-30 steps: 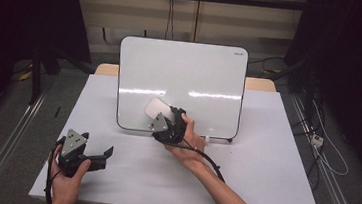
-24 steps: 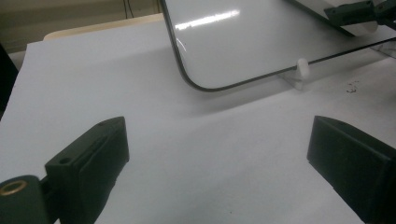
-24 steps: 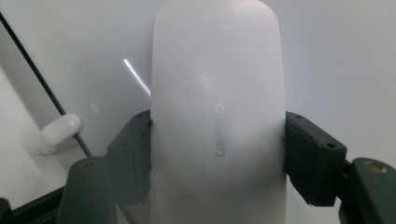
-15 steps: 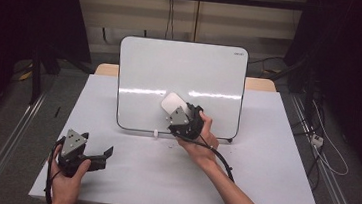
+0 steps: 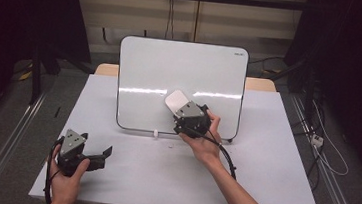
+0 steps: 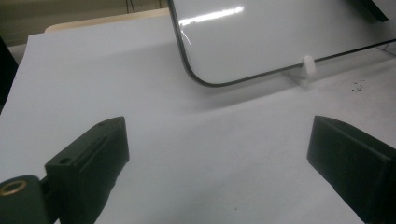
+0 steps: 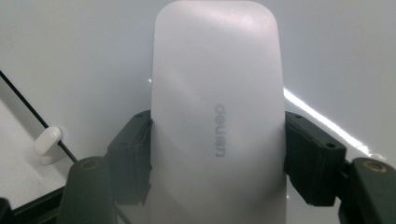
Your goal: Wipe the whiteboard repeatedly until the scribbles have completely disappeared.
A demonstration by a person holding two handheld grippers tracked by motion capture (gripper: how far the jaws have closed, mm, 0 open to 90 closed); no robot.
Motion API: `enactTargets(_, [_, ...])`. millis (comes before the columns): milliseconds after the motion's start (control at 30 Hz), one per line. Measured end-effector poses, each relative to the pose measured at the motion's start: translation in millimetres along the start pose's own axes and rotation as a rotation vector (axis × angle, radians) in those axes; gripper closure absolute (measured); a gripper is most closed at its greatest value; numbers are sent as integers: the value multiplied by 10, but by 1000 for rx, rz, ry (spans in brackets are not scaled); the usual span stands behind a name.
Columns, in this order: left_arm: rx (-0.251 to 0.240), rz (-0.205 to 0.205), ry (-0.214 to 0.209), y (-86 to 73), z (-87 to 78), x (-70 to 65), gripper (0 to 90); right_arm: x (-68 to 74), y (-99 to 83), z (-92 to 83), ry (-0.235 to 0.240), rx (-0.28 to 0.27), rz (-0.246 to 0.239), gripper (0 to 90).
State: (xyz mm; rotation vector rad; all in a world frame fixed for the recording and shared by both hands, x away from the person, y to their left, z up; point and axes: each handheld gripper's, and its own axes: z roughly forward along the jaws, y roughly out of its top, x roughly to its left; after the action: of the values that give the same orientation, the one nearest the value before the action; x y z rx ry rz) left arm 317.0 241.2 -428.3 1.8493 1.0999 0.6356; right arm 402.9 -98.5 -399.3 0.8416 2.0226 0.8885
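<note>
While the left claw (image 5: 105,153) rests low at the lower left of the high view, its jaws stand wide apart with nothing between them; the left gripper view shows bare white surface (image 6: 210,154) in the gap. A hand (image 5: 66,181) grips this claw from below, and a grey three-cornered plate sits on top of it.

Farther in, near the middle of the high view, the right claw (image 5: 178,108) is clamped on an eraser (image 5: 176,100), a white, rounded, oblong pad. In the right gripper view the eraser (image 7: 217,116) fills the centre, with a black jaw pressing on each of its long sides. Pale grey lettering runs along its face, turned sideways; it looks like a brand name, but I cannot read it with certainty. The eraser lies against the lower middle of the whiteboard (image 5: 146,73).

That whiteboard stands upright at the far side of the surface, white with a thin dark edge and rounded corners. A small dark mark sits at its upper right corner in the high view, too small to read. A small white foot (image 5: 156,134) props its lower edge, seen also at the upper right of the left gripper view (image 6: 307,65).
</note>
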Motion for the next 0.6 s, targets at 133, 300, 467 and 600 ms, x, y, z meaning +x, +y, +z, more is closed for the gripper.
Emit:
enactTargets(133, [-8, 0, 7, -2, 6, -11, 56, -24, 27, -81, 7, -31, 21, 320])
enactTargets(300, [-10, 3, 8, -2, 0, -7, 57, -87, 8, -149, 13, -54, 47, 320])
enactTargets(467, [-11, 4, 9, 4, -2, -27, 56, -143, -31, -213, 15, -67, 61, 319])
enactTargets(600, [-12, 10, 10, 12, -5, -37, 57, -199, -67, -247, 16, -67, 77, 319])
